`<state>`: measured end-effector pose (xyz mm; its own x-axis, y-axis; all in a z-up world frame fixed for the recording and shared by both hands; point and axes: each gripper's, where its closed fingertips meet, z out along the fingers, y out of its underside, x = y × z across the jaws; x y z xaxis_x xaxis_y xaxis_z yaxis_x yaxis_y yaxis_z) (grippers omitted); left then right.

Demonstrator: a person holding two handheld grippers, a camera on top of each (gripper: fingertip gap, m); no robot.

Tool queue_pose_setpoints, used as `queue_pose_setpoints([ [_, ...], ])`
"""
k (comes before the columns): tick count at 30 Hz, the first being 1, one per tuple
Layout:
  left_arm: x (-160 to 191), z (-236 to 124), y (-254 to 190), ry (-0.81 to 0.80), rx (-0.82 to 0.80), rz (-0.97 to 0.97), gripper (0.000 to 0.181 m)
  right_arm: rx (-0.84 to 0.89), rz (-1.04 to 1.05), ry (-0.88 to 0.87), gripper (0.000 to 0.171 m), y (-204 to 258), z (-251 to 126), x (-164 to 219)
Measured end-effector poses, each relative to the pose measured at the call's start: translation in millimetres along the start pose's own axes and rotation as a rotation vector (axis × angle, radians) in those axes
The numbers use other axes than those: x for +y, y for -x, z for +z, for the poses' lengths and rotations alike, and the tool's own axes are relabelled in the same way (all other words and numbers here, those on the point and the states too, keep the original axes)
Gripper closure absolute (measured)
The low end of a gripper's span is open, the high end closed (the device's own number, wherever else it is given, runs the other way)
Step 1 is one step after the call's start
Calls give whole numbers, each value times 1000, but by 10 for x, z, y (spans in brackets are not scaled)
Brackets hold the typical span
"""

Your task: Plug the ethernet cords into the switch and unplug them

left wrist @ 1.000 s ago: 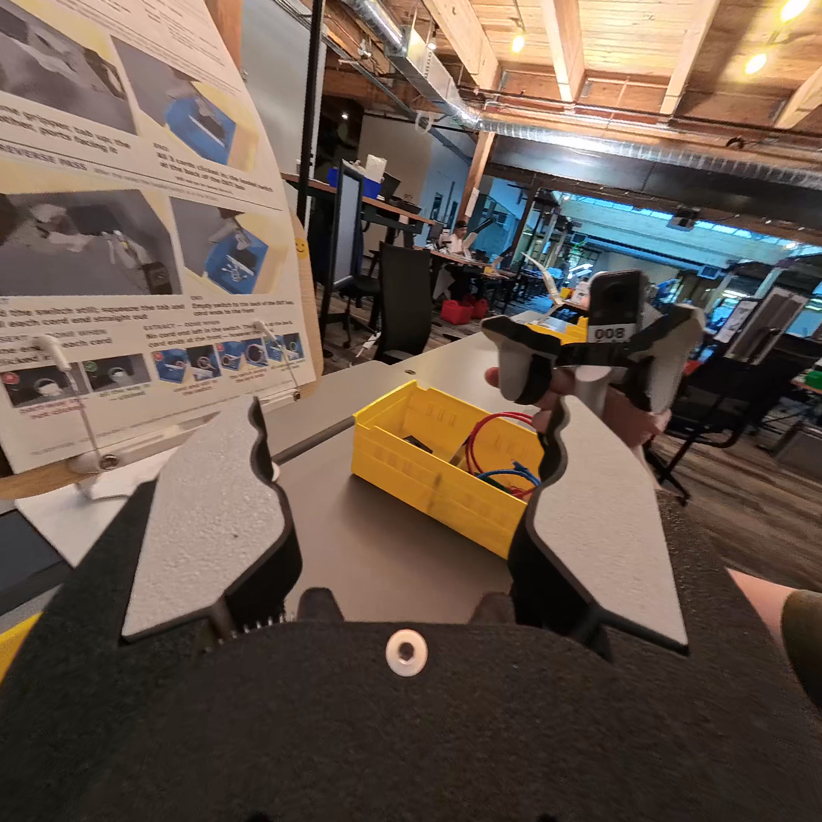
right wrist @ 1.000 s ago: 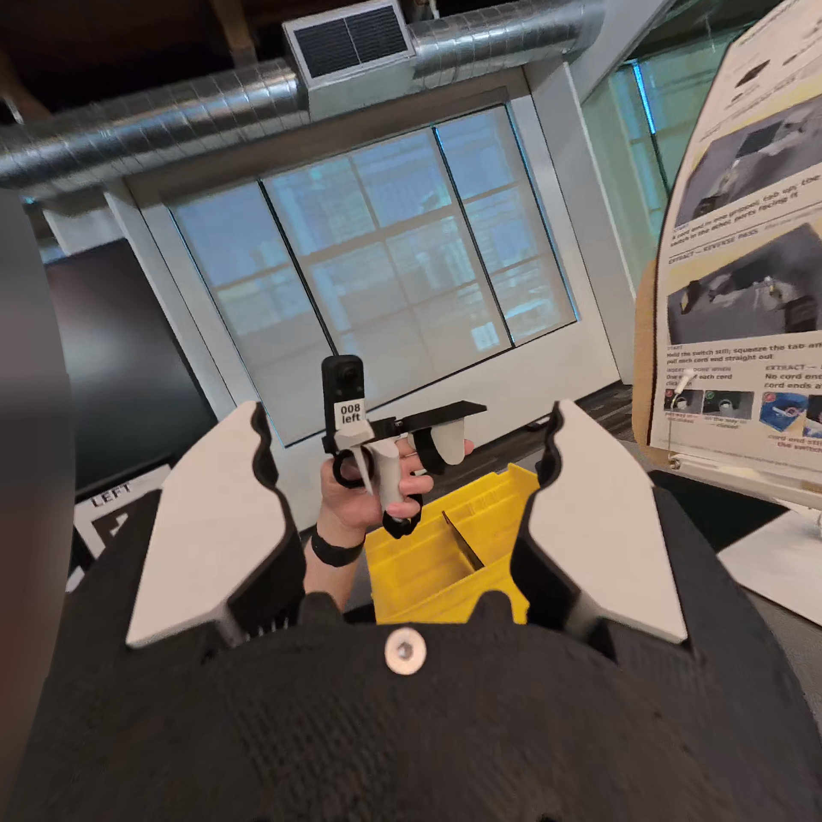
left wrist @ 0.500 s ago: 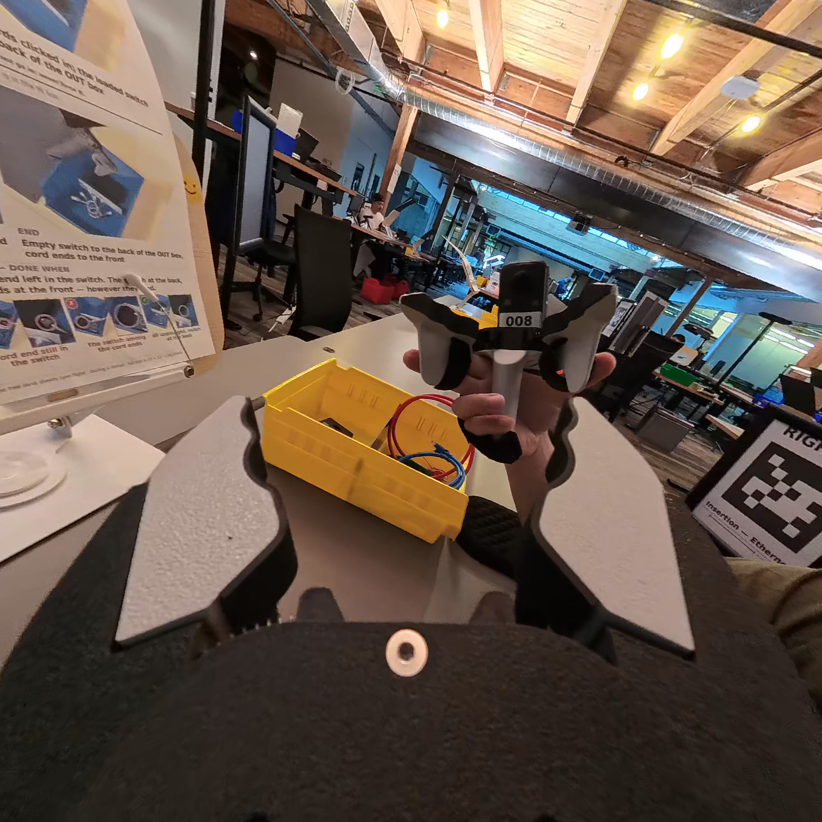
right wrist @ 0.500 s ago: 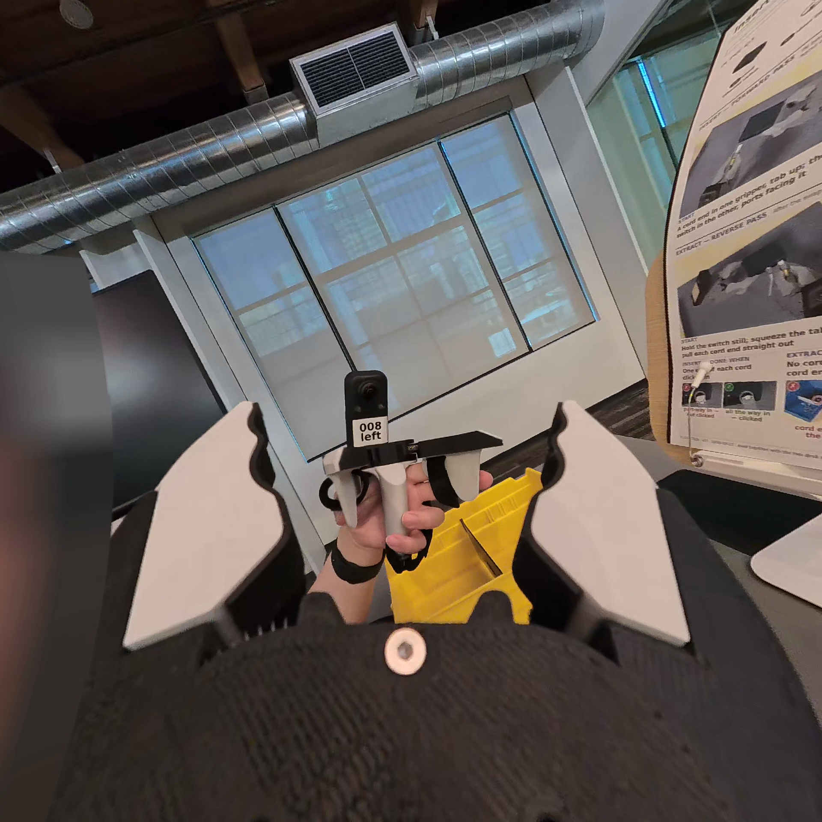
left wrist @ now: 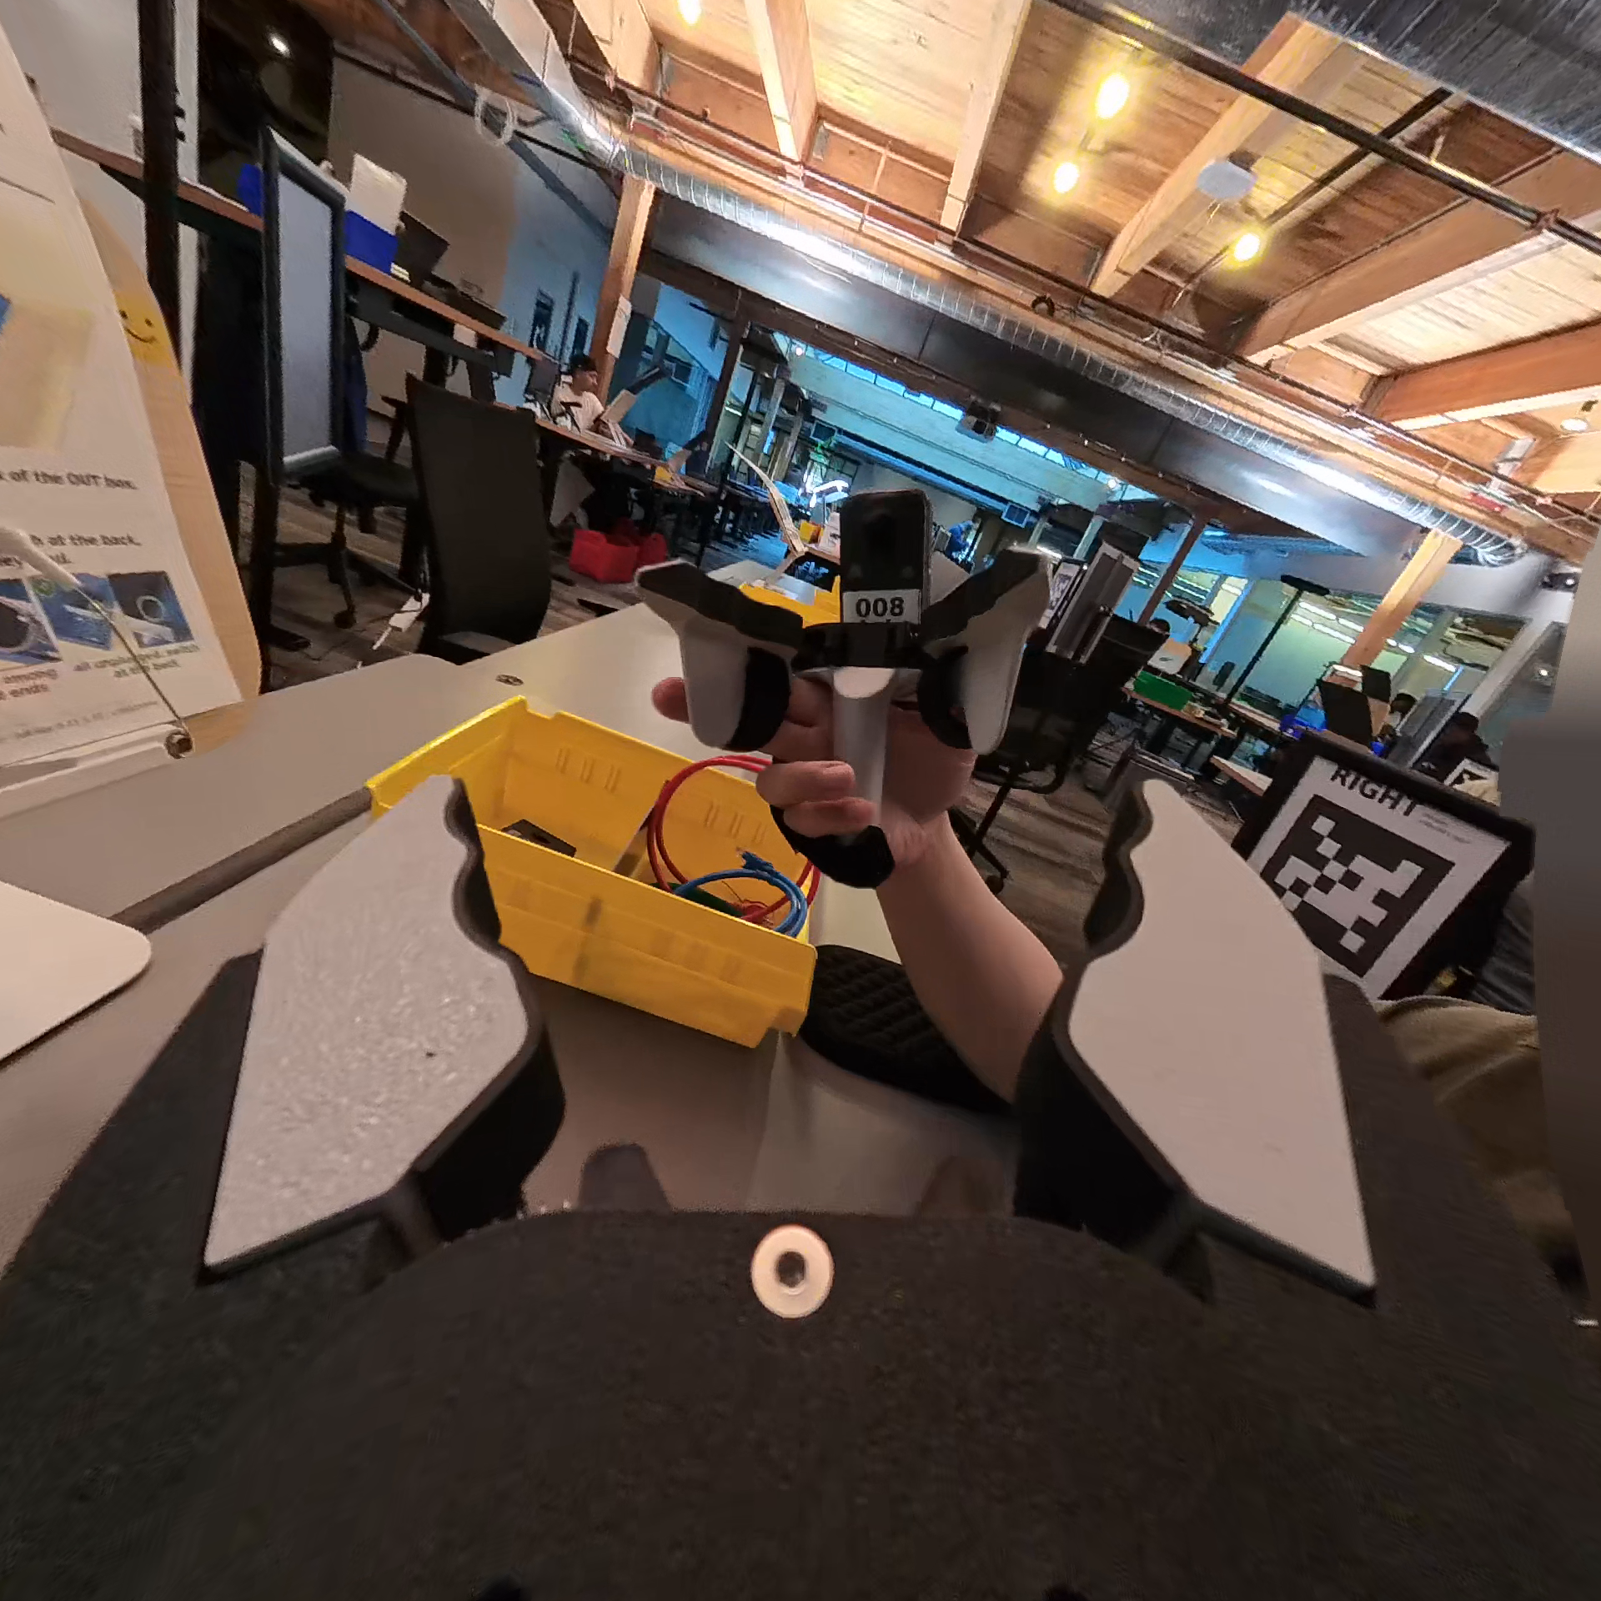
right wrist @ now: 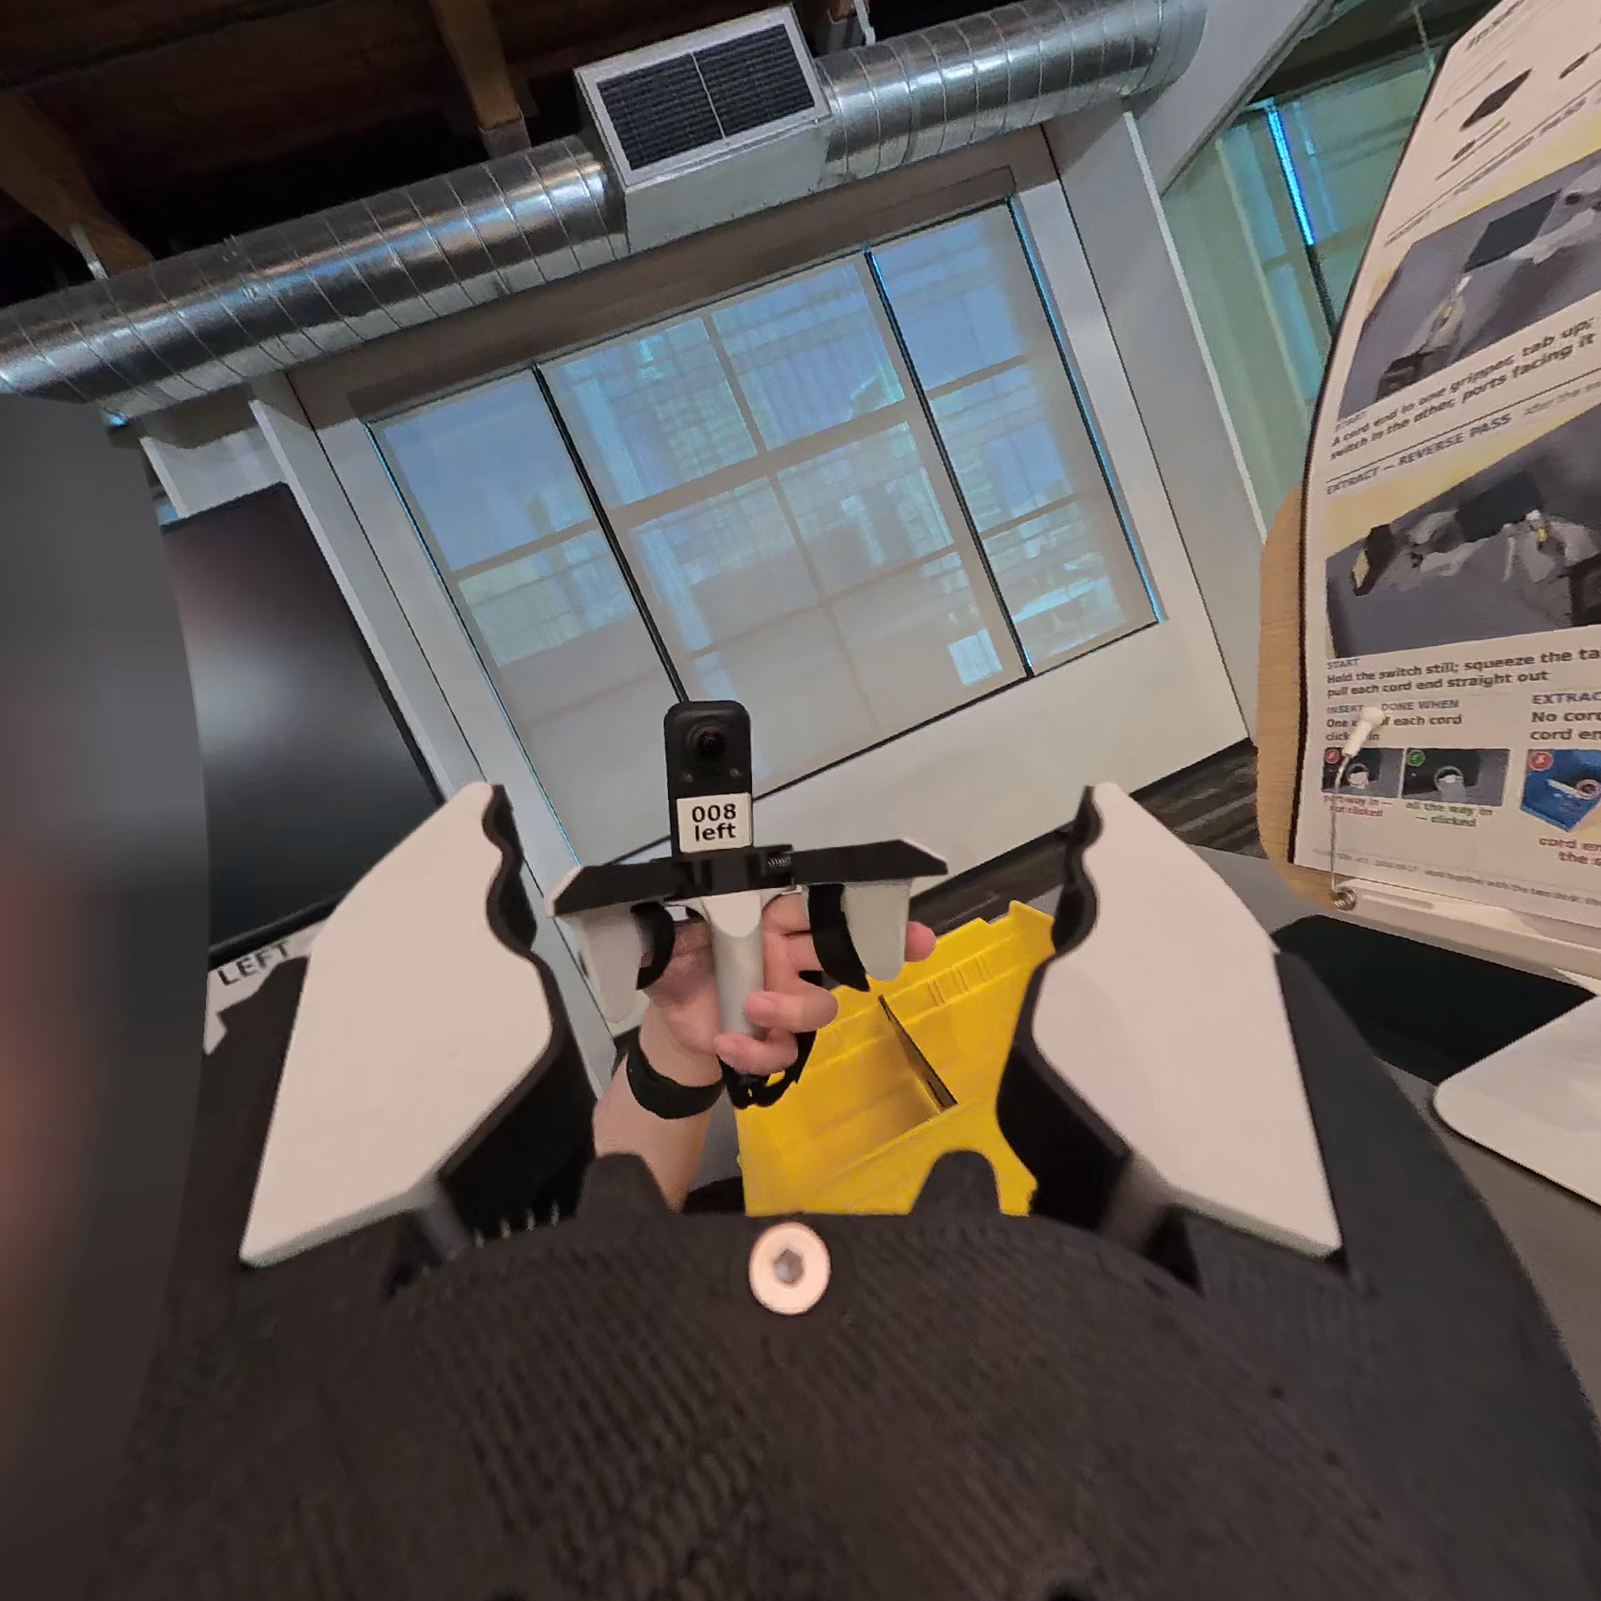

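A yellow bin sits on the grey table. Its right compartment holds red and blue ethernet cords. A black box, likely the switch, lies in its left compartment. My left gripper is open and empty, held above the table in front of the bin. My right gripper is open and empty too. The two grippers face each other above the bin. The right one shows in the left wrist view, held in a hand. The left one shows in the right wrist view, over the bin.
An instruction board on a white base stands at the table's back left; it also shows in the right wrist view. A black-and-white marker card stands to the right. A black mat lies beside the bin. There is about 10 cm between the tips of the two grippers.
The left wrist view has swung right, so the board slid off to the left and the right gripper now sits centred. The grippers have come closer. Both stay open.
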<state>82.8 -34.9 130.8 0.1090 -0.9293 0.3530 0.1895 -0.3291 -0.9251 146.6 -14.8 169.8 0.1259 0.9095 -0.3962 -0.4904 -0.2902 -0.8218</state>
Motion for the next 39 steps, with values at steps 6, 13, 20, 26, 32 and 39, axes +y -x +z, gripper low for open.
queue_pose_setpoints([
  [6,31,23,-54,1,47,-37,37,-6,-93,81,57,40,35,137],
  [13,-173,-111,-320,-90,305,-242,46,-183,-80,110,69,262,-21,166],
  [20,-245,-423,-877,-65,679,-225,63,-323,-157,117,83,541,-106,132],
  [26,-214,-499,-997,-56,779,-199,99,-432,-293,75,143,731,-251,63],
  [32,-231,-573,-1018,-91,823,-146,140,-520,-298,5,171,838,-377,-52],
  [39,-280,-739,-1101,-124,966,-172,160,-561,-269,-1,167,878,-397,-58],
])
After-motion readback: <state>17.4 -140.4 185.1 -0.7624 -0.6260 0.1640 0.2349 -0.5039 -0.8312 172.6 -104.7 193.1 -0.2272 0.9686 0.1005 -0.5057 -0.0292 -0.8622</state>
